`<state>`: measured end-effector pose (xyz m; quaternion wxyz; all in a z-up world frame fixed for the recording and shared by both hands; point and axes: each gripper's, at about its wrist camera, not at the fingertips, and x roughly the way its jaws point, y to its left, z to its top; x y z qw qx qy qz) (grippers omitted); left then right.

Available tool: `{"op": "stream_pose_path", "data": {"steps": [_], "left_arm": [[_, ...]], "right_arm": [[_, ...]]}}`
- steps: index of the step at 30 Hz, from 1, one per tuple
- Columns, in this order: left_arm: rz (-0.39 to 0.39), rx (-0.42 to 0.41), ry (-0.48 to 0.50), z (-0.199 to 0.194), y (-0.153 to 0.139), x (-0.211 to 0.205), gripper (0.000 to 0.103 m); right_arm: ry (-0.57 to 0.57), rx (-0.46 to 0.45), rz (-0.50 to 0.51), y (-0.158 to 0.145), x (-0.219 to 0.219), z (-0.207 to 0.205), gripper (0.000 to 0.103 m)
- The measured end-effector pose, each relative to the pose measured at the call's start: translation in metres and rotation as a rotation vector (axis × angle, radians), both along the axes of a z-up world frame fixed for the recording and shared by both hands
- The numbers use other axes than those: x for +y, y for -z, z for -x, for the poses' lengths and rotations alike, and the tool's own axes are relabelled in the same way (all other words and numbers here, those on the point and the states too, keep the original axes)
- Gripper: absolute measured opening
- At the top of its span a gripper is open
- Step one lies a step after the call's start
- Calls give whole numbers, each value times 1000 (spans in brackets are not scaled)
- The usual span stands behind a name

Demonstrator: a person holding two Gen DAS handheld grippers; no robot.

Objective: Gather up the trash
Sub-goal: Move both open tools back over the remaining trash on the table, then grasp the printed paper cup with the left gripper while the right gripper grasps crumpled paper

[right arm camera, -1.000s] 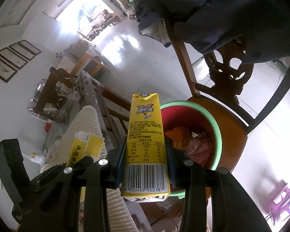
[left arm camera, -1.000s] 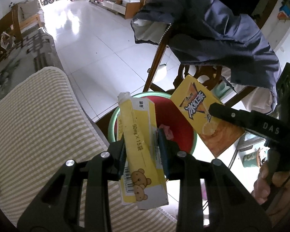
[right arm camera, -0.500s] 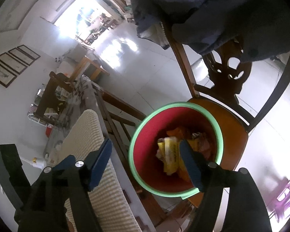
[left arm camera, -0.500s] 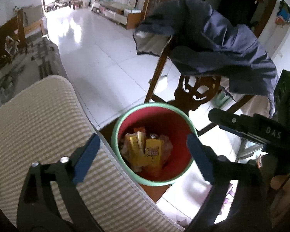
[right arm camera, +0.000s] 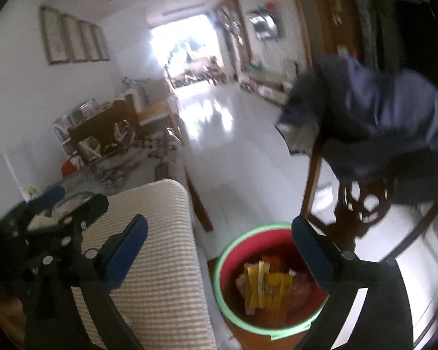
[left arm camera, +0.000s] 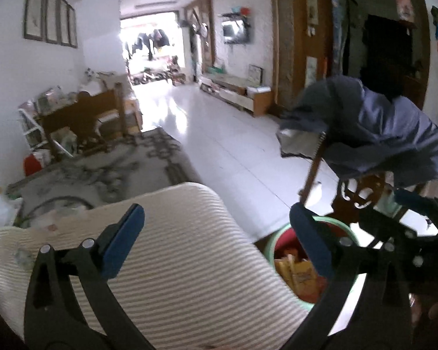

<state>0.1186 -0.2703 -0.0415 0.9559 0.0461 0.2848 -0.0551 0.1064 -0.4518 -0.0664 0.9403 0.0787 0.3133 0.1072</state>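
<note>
A red bucket with a green rim stands on a wooden chair seat, low and just right of centre in the right wrist view. Inside it lie yellow drink cartons on other wrappers. My right gripper hangs above the bucket's left side, its jaws opening wide with nothing between them. In the left wrist view the bucket is partly hidden behind the right finger, with the cartons showing. My left gripper is over the striped cushion beside the bucket, jaws opening, nothing between them.
A cream striped cushion fills the lower left, also the cushion in the right view. A dark blue jacket is draped over a carved wooden chair back behind the bucket. White tiled floor runs toward a bright doorway.
Both grippers let go of their yellow cartons, which now lie in the bucket. Both jaws have opened wide, and both grippers have risen and tilted up, showing more of the room.
</note>
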Motion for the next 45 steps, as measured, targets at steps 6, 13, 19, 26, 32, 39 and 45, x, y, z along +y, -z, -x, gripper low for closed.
{"op": "stream_pose_path", "data": {"steps": [6, 13, 19, 26, 32, 39, 45], "left_arm": [[-31, -38, -76, 29, -4, 55, 97], [-107, 37, -231, 61, 19, 137, 97], [-84, 134, -344, 81, 39, 203, 97], [-88, 238, -378, 97, 66, 243, 97], [-73, 302, -358, 99, 78, 262, 97], [-80, 310, -412, 104, 84, 277, 97], [-40, 368, -467, 98, 86, 298, 97]], "right_arm": [[-70, 65, 8, 7, 45, 12, 96], [-130, 299, 60, 47, 106, 25, 96], [-146, 487, 11, 90, 136, 32, 96], [-96, 577, -42, 113, 156, 39, 96], [-48, 601, 6, 124, 168, 41, 91], [-75, 584, 25, 124, 183, 44, 57], [-131, 541, 26, 116, 199, 44, 42]]}}
